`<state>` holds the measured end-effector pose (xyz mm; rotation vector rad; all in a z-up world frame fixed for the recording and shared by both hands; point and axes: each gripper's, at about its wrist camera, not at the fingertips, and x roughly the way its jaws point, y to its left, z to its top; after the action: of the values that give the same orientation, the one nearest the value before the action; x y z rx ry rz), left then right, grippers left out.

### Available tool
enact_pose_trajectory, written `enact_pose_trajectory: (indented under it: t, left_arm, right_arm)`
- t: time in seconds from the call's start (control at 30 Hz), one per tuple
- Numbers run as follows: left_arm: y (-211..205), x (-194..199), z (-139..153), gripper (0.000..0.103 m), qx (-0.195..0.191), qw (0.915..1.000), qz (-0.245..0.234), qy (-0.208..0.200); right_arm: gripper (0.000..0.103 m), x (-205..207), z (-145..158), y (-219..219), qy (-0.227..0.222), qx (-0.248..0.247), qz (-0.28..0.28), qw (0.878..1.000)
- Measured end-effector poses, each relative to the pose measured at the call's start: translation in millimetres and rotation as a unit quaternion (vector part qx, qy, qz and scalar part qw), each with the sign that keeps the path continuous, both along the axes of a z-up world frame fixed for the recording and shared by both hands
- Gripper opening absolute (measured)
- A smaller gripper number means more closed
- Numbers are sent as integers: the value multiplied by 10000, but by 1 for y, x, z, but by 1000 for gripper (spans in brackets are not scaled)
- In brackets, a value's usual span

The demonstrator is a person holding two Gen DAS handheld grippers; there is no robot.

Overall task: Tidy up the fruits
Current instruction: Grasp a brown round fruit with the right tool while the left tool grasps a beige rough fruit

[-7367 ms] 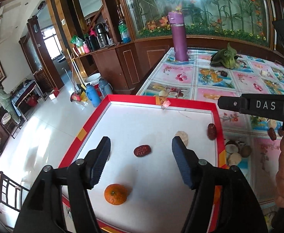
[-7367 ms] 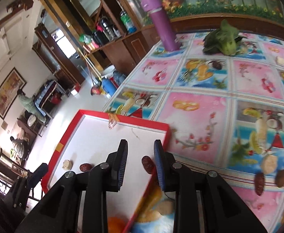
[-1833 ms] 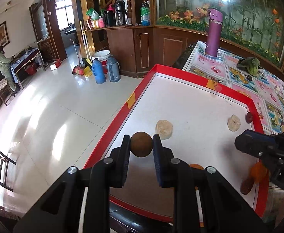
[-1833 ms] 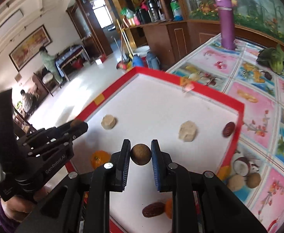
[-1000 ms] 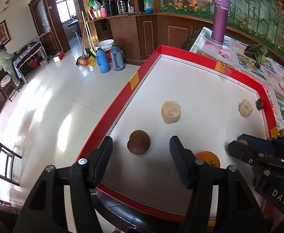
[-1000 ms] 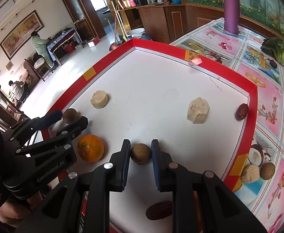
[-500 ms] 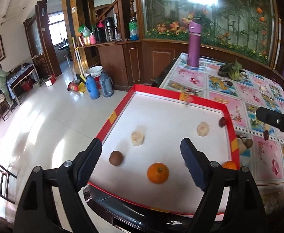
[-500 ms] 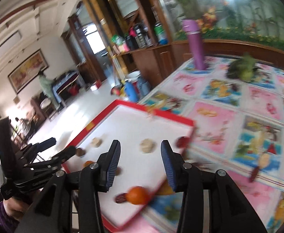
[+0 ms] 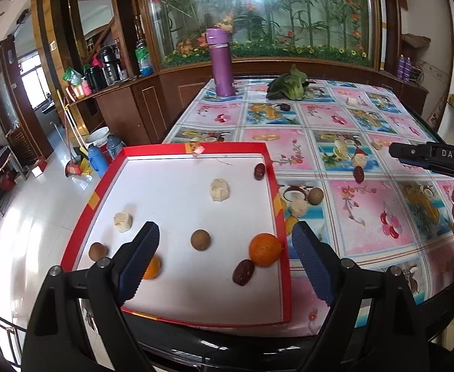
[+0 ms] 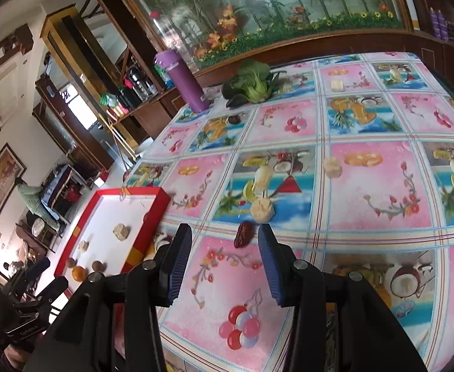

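Counter (image 9: 366, 217), fruit-print cloth, with the red-rimmed tray (image 9: 275, 192) sitting at its near left corner. That tray is where your sorted fruit goes.

Done, going by what lies in the tray: two oranges, one near the right rim (image 9: 264, 249) and one half hidden behind your left jaw at the near edge (image 9: 152, 268); two brown round fruits (image 9: 200, 239) (image 9: 98, 251); two pale chunks (image 9: 219, 189) (image 9: 123, 222); two red dates, one near the far right corner (image 9: 259, 171), one beside the right-hand orange (image 9: 244, 272).

Left to do, by my reckoning: a small cluster on the cloth just outside the tray's right rim, including a brown round fruit (image 9: 315, 196) and a pale chunk (image 9: 298, 207); a loose date (image 10: 243, 234) mid-counter with a pale chunk (image 10: 261, 208) just beyond it; another pale chunk (image 10: 332, 167) farther toward the far edge; a dark date (image 10: 233, 120) near the greens (image 10: 251, 85). Roughly half in.

Your right gripper (image 10: 225, 263) is tilted down at the cloth, jaws wide apart and empty, the loose date lined up just ahead between them. Likely your next pick.

Your left gripper (image 9: 223, 260) hangs above the tray's near edge, jaws spread wide, holding nothing.
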<state>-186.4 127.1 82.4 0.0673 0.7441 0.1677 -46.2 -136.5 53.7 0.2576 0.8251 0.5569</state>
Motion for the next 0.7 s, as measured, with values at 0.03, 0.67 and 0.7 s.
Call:
enact_pose_trajectory:
  t: [0.03, 0.67, 0.7]
  left_arm:
    - [-4, 1, -2, 88, 28, 10000, -48, 35]
    - [7, -1, -22, 88, -200, 9995, -65, 229]
    - [6, -1, -22, 88, -204, 9995, -96, 217]
  right_arm:
    - [44, -2, -2, 3, 9, -42, 62, 10000]
    - [28, 6, -42, 117, 164, -1030, 1006, 9894]
    - [28, 6, -44, 119, 175, -1082, 1020, 9887]
